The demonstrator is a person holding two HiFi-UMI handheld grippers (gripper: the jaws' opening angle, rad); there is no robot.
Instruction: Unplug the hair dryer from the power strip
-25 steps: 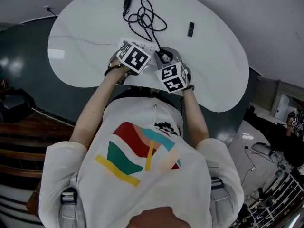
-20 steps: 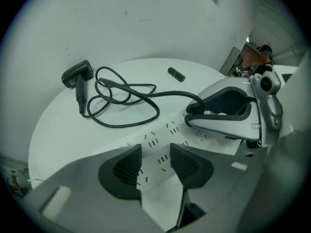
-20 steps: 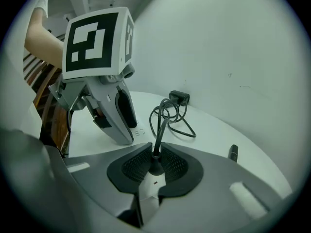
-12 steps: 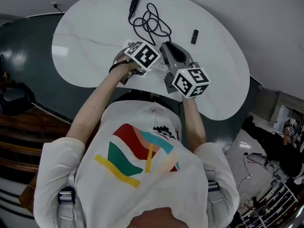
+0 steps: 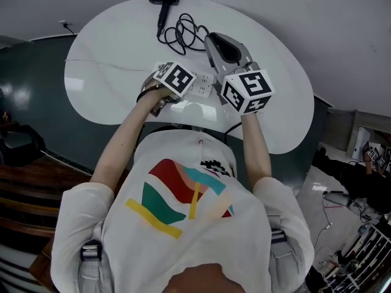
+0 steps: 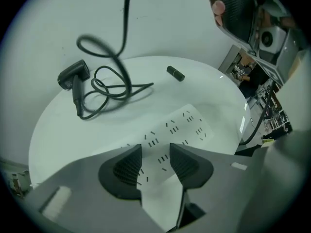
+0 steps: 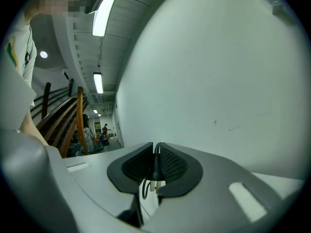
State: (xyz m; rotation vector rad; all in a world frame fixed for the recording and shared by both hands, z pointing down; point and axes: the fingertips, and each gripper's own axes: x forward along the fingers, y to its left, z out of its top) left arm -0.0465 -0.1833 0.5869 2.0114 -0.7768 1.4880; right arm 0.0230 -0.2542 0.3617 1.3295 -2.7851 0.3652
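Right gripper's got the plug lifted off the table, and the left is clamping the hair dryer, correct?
No: the left gripper clamps the power strip, not the hair dryer, which lies apart; the left gripper view shows it. The right gripper does hold the lifted plug.

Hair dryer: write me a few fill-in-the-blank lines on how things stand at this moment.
The right gripper is clamped on the hair dryer's ____.
The left gripper's jaws stand on either side of the white ____.
The hair dryer lies on the table with its ____ in loops.
Missing: plug, on which the jaws have just been closing; power strip; cord.
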